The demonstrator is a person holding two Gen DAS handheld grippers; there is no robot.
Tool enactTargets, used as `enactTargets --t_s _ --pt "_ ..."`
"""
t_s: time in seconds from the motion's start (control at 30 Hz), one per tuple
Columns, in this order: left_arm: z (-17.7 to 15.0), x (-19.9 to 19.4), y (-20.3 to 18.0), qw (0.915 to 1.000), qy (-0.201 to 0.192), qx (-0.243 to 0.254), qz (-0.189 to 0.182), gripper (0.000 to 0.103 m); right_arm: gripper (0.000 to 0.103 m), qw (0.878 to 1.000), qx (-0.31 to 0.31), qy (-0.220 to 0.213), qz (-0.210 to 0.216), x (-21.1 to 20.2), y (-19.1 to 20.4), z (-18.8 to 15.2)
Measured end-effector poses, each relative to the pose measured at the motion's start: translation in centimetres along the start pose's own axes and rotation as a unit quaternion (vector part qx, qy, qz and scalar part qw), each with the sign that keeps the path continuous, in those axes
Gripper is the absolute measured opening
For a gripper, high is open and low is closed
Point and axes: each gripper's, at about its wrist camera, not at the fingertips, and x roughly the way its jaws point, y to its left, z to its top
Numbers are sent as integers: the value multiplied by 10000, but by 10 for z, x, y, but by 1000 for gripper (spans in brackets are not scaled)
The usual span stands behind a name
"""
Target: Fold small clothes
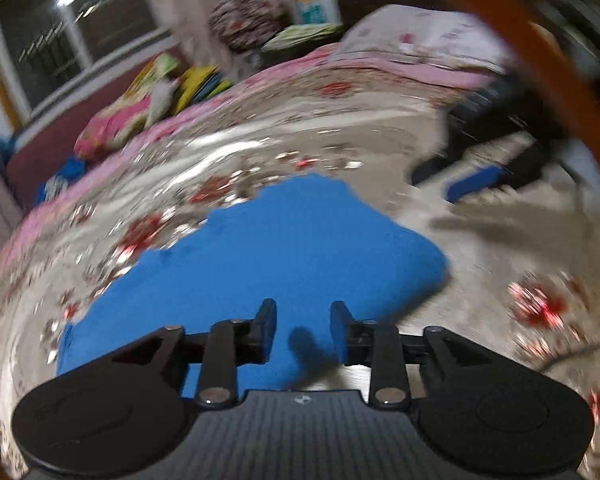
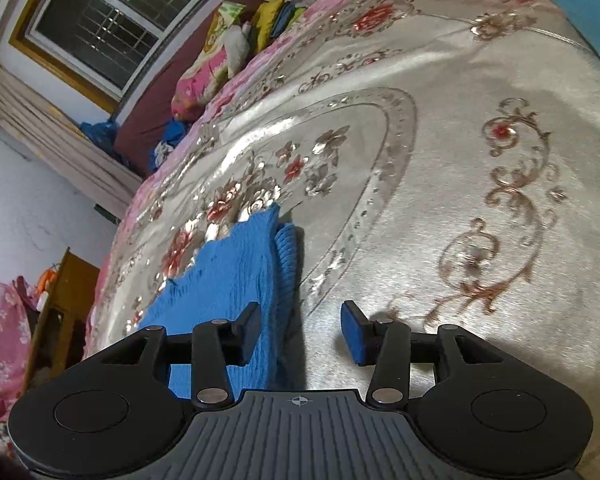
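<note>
Blue knit garment (image 1: 268,256) lying flat on the bed (image 1: 440,248), spread over a shiny silver bedspread (image 2: 440,184) embroidered with red and gold flowers. In the left wrist view, much blurred: left gripper (image 1: 303,320) hovering above the near part of the blue cloth, jaws parted with a clear gap and nothing between them, a dark shadow on the fabric just below the gap. In the right wrist view, sharper: right gripper (image 2: 301,322) poised at the right-hand edge of the same garment, jaws spread and empty, left finger over the blue knit, right finger over bare bedspread, blue pads (image 2: 354,334) facing inward. Ribbed hem or cuff (image 2: 286,264) folded along that edge, just ahead of the jaws. Scalloped far border of the garment resting against the flower medallion at the middle of the bedspread. Pink quilt border (image 2: 260,68) along the far side of the bed, bright patterned pillows (image 2: 208,68) piled beyond it. Dark window (image 2: 100,28) with a metal grille and a yellow frame behind, a lamp reflected in the glass. Second patch of blue cloth (image 2: 588,12) at the upper right corner of the right wrist view, well apart from the garment. Wooden cabinet (image 2: 64,300) beside the bed at the left.
</note>
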Motion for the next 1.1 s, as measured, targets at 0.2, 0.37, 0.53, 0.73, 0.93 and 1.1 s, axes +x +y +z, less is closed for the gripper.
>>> enactTargets --t_s 0.2,0.37,0.53,0.73,0.93,1.1 --pt "-16 15 -60 9918 -292 1181 392 44 45 9995 204 73 216 -6 -13 -1" --pt "-16 33 -75 9853 -524 1449 739 44 48 9983 413 90 394 -9 -24 0" --pt "-5 46 -80 9815 -660 1509 975 44 48 9967 590 123 546 -2 -31 4" --pt "2 40 -58 9919 -648 898 615 23 55 9928 864 300 776 30 -31 13" --pt "11 30 -42 9951 -812 428 369 18 56 9896 994 409 960 65 -17 23" --pt "18 23 -20 9958 -889 -187 133 17 56 9912 857 538 854 87 4 21"
